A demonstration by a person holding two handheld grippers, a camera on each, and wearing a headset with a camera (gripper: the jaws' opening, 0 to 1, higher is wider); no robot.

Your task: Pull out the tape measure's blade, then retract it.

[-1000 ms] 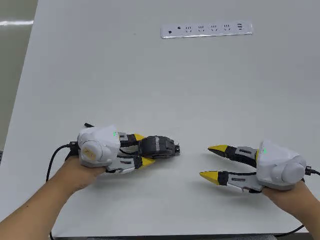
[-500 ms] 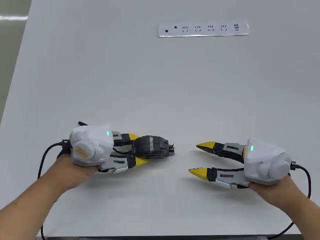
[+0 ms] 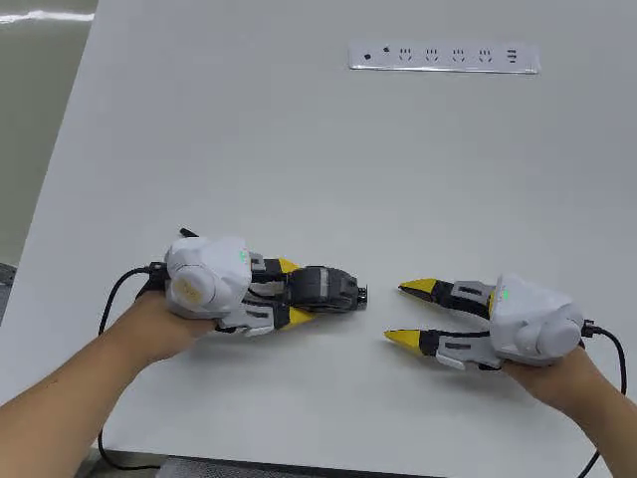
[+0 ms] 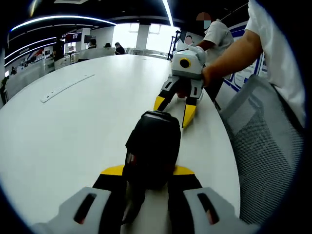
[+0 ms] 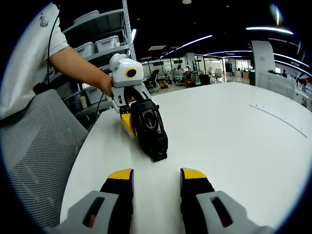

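Note:
A black tape measure lies on the white table, and my left gripper is shut on its case from the left. In the left gripper view the case sits between the yellow-tipped fingers. Its blade end faces my right gripper, with no blade drawn out. My right gripper stands open a short way to the right of the case, tips toward it and not touching. In the right gripper view the tape measure lies just ahead of its own open gripper.
A white power strip lies at the far side of the table. The table's left edge drops to the floor. A grey mesh chair stands by the near edge. Cables trail from both grippers.
The head camera has shifted, so the whole scene sits more to the right. The right gripper has closed in on the tape measure's blade end. The left gripper keeps its hold.

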